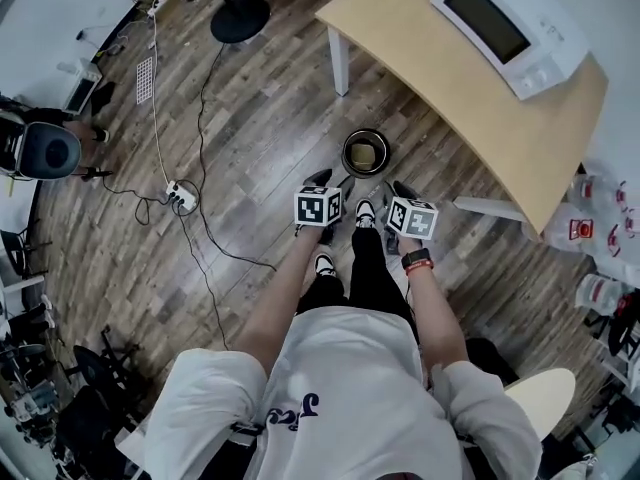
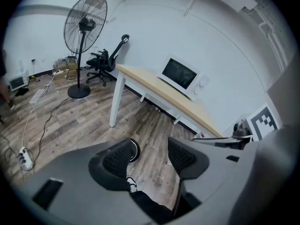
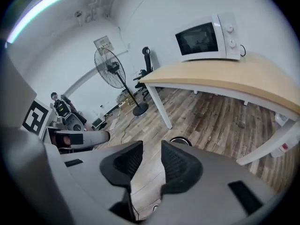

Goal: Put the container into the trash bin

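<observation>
The person holds both bare forearms [image 1: 283,293] forward and downward, side by side. The grey, marker-cubed left gripper [image 1: 330,180] tilts downward, its ribbed black fingers [image 2: 117,158] well apart with nothing between them. The matching right gripper [image 1: 398,190], just beside it, tilts down likewise. Its fingers [image 3: 179,165] stand apart by a narrower gap and hold nothing. A black watch [image 1: 416,259] circles the right wrist.

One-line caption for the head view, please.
Person stands over the trash bin beside a table with a microwave, left gripper and right gripper held out, jaws open and empty.
</observation>
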A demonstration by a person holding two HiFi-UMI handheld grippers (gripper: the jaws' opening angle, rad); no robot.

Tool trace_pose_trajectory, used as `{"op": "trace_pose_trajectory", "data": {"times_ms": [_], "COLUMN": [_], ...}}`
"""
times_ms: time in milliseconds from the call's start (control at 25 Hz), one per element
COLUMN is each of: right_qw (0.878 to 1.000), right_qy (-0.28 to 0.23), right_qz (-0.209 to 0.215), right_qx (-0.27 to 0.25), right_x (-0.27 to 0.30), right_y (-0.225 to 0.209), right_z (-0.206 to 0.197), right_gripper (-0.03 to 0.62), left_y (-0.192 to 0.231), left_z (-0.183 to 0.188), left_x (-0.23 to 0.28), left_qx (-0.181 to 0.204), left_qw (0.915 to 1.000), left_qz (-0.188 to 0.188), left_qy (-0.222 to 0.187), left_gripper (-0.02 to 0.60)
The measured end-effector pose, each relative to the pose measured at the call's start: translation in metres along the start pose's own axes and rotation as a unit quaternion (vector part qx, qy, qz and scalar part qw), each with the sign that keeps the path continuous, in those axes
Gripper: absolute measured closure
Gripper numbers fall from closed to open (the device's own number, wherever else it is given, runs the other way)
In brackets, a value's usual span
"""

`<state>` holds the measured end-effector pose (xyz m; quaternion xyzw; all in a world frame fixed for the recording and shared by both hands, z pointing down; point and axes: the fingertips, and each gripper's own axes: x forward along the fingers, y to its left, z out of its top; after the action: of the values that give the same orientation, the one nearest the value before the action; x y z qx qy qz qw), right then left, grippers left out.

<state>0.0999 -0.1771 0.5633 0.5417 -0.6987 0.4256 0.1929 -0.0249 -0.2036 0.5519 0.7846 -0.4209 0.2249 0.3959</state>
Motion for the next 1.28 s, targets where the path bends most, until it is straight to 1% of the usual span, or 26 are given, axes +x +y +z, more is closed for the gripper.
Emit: {"op": "trace_pose_trajectory", "data": {"times_ms": [120,200,280,400,520,640,760,920,1120,1280], "right_qw": [1.000,0.999,0.999,0.997,0.995,0.991,0.986,0.979,0.967,0.957], "right_qy": [-0.025,-0.037,-0.049,-0.072,-0.095,-0.123,-0.154,-0.189,-0.235,-0.267], "right_qz": [0.003,0.005,0.006,0.005,0.003,0.002,0.007,0.009,0.007,0.008], "right_qx": [-0.017,-0.021,-0.017,-0.017,-0.035,-0.057,-0.068,-0.081,-0.095,-0.109], "right_x": [-0.027,-0.040,-0.052,-0.075,-0.099,-0.118,-0.135,-0.157,-0.191,-0.214], "right_y": [0.020,0.030,0.039,0.054,0.073,0.091,0.109,0.125,0.145,0.159], "right_z": [0.011,0.018,0.024,0.033,0.040,0.056,0.076,0.097,0.114,0.120], "right_gripper": [0.457,0.457,0.457,0.457,0.459,0.464,0.468,0.479,0.501,0.528], "left_y": [-0.009,-0.014,-0.021,-0.030,-0.037,-0.043,-0.049,-0.063,-0.081,-0.091], "left_z": [0.006,0.013,0.020,0.026,0.032,0.044,0.064,0.087,0.109,0.115], "left_x": [-0.030,-0.049,-0.068,-0.096,-0.125,-0.150,-0.171,-0.196,-0.229,-0.254], "left_qx": [0.005,0.019,0.033,0.039,0.050,0.067,0.082,0.103,0.135,0.155], "left_qw": [0.9997,0.9989,0.9975,0.9958,0.9934,0.9898,0.9852,0.9785,0.9662,0.9547], "left_qz": [0.000,0.003,0.004,-0.002,-0.005,-0.009,-0.011,-0.022,-0.033,-0.029], "left_qy": [-0.025,-0.044,-0.062,-0.083,-0.103,-0.125,-0.150,-0.177,-0.217,-0.252], "left_gripper": [0.319,0.351,0.351,0.351,0.351,0.358,0.360,0.381,0.428,0.469]}}
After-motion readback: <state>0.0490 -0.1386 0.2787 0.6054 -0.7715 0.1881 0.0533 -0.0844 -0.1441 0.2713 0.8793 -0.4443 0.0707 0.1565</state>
